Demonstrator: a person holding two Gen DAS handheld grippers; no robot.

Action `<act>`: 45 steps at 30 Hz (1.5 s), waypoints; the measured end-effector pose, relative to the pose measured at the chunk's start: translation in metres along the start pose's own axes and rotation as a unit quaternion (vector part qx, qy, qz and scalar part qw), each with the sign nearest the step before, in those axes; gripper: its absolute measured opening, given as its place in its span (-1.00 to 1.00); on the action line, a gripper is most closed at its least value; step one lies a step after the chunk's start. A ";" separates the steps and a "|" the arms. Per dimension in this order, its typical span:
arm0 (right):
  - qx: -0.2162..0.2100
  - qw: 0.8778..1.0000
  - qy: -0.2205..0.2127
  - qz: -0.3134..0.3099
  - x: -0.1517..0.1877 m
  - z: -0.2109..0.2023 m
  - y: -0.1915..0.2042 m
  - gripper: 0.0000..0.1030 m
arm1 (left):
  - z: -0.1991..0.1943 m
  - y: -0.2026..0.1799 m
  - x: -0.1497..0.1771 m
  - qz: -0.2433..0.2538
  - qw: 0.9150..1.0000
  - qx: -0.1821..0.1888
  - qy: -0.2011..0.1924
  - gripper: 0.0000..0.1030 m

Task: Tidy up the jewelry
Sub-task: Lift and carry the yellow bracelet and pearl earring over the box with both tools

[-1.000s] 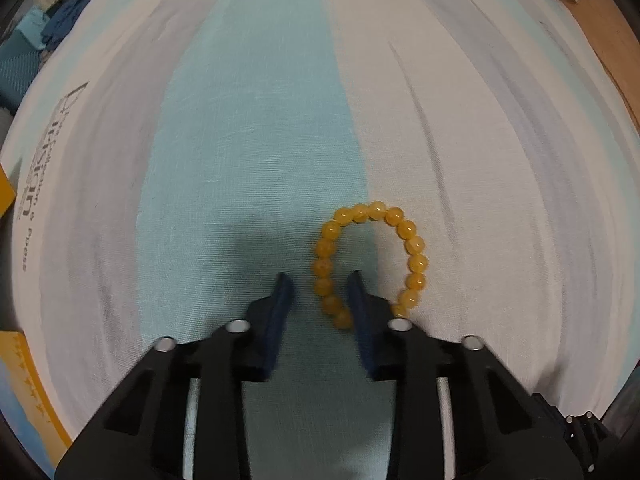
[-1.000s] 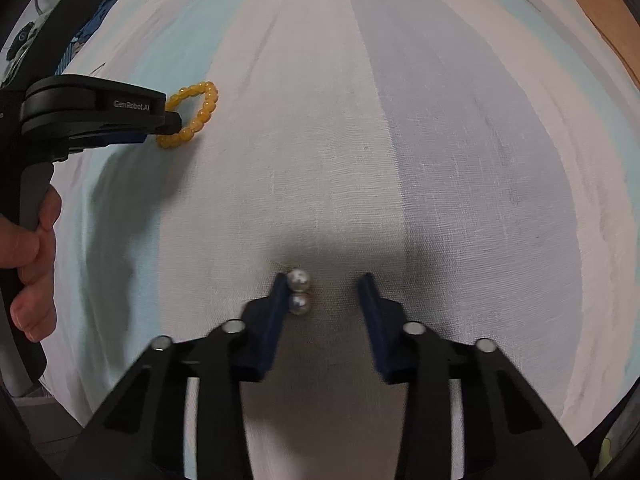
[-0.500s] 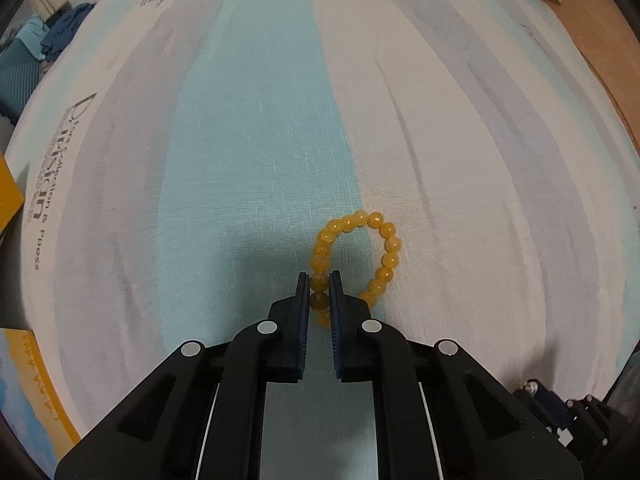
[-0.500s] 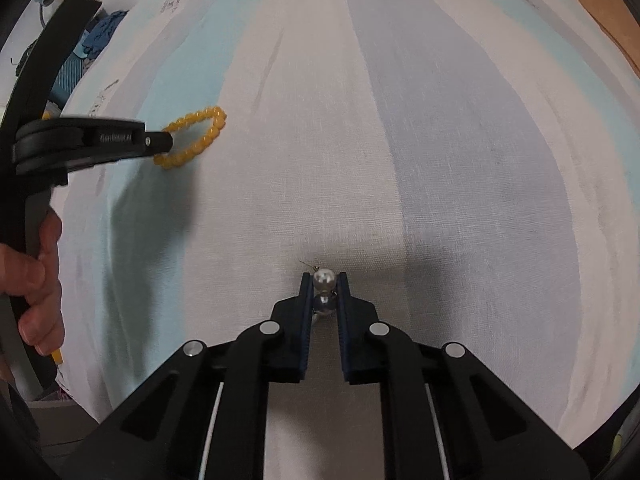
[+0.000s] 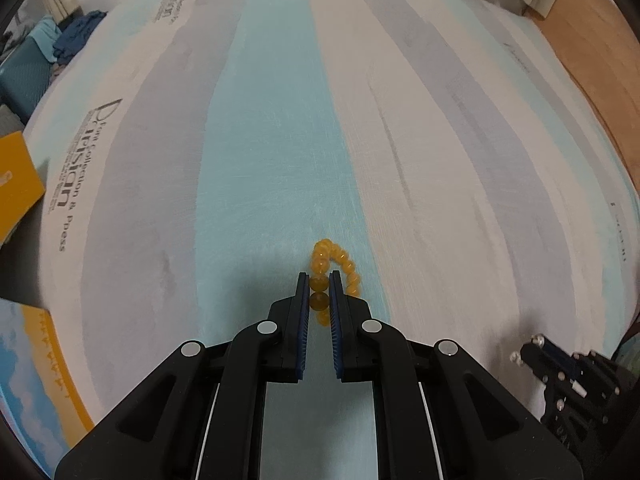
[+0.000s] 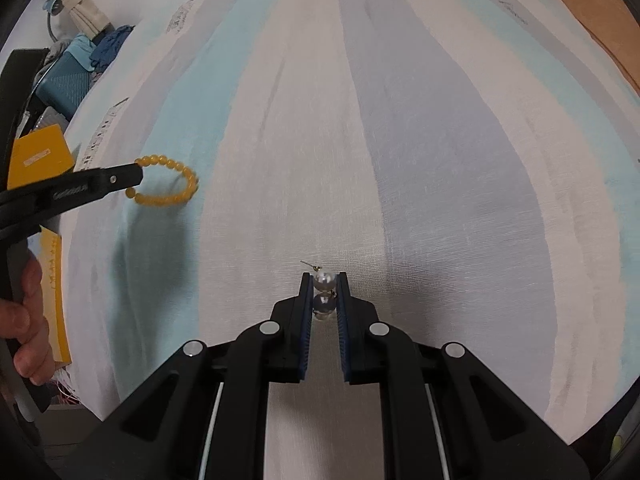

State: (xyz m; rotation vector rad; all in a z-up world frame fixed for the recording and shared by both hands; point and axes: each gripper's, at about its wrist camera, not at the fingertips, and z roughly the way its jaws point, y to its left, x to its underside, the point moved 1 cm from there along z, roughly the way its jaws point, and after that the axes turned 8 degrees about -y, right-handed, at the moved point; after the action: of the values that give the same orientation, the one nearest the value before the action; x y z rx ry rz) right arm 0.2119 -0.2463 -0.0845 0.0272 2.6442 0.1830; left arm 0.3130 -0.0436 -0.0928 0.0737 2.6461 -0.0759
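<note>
My left gripper is shut on a yellow bead bracelet and holds it lifted above the striped cloth; the loop hangs off the fingertips. The bracelet and the left gripper also show at the left of the right wrist view. My right gripper is shut on a pair of pearl earrings, two white pearls stacked between the pads with a thin gold post sticking out to the upper left.
The cloth is striped in blue, grey and white and covers a bed. A yellow box lies at the cloth's left edge, also in the left wrist view. A teal case and clothes sit beyond. Wooden floor lies to the right.
Both grippers closed, the left on the bracelet and the right on the pearl earrings, and both have lifted their items off the cloth. The bracelet now hangs from the left fingertips.
</note>
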 end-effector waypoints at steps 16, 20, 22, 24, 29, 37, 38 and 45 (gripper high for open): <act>-0.004 0.999 -0.033 -0.022 0.000 -0.043 0.042 -0.79 | -0.067 0.026 0.042 0.007 1.000 -0.010 -0.029 -0.83; -0.005 0.999 -0.039 -0.027 0.000 -0.052 0.052 -0.79 | -0.083 0.035 0.051 0.006 0.999 -0.020 -0.038 -0.83; -0.006 0.999 -0.043 -0.031 0.001 -0.057 0.060 -0.79 | -0.091 0.043 0.054 0.000 0.999 -0.024 -0.042 -0.83; -0.008 0.998 -0.046 -0.035 0.002 -0.062 0.065 -0.79 | -0.097 0.049 0.058 -0.002 0.999 -0.027 -0.045 -0.83; -0.014 0.997 -0.057 -0.050 0.001 -0.076 0.088 -0.79 | -0.118 0.064 0.064 -0.009 0.998 -0.035 -0.059 -0.83; -0.036 0.994 -0.074 -0.073 -0.001 -0.096 0.139 -0.79 | -0.161 0.098 0.072 -0.025 0.995 -0.048 -0.084 -0.83; -0.039 0.993 -0.076 -0.077 -0.001 -0.099 0.146 -0.79 | -0.166 0.102 0.072 -0.027 0.995 -0.050 -0.087 -0.83; -0.070 0.988 -0.092 -0.107 -0.003 -0.121 0.207 -0.79 | -0.213 0.147 0.083 -0.048 0.990 -0.078 -0.112 -0.83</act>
State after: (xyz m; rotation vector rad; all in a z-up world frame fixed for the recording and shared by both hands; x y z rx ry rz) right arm 0.1542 -0.0569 0.0504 -0.2717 2.4236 0.2800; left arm 0.1493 0.1206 0.0491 -0.1079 2.4208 0.0857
